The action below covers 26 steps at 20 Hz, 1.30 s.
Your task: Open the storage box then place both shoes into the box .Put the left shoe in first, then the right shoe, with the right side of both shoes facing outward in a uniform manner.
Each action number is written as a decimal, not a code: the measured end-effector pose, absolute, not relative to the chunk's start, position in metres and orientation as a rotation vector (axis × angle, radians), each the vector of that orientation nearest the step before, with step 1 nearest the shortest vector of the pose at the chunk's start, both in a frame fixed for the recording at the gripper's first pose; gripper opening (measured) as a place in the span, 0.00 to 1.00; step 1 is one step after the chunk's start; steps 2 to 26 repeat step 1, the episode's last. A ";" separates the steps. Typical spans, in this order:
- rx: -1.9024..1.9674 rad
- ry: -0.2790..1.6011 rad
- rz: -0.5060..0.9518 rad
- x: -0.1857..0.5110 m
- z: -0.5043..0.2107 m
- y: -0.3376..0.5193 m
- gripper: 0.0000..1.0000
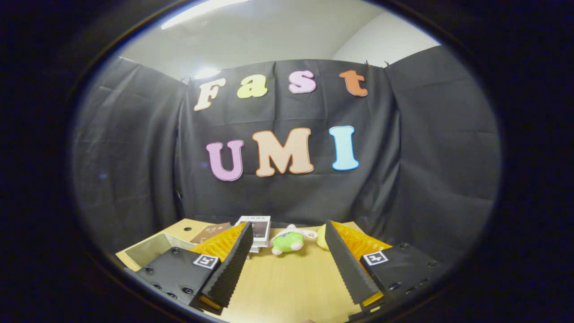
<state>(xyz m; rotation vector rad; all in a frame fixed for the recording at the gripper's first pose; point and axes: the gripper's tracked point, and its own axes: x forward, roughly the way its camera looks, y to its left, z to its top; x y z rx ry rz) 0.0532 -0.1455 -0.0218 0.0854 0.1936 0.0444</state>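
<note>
My gripper is open, its two fingers spread wide with nothing between them, held above a light wooden table. To the left of the left finger lies a cardboard storage box with a pale inner wall and a flap bearing a small round hole; the finger hides part of it. No shoe can be made out from here.
Beyond the fingers, at the table's far edge, lie a green and white plush toy, a yellow object partly behind the right finger, and a couple of books or booklets. The booth's black cloth wall rises right behind them.
</note>
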 end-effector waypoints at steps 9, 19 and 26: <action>0.086 0.188 0.041 0.054 -0.021 -0.147 1.00; 0.086 0.188 0.041 0.054 -0.021 -0.147 1.00; 0.086 0.188 0.041 0.054 -0.021 -0.147 1.00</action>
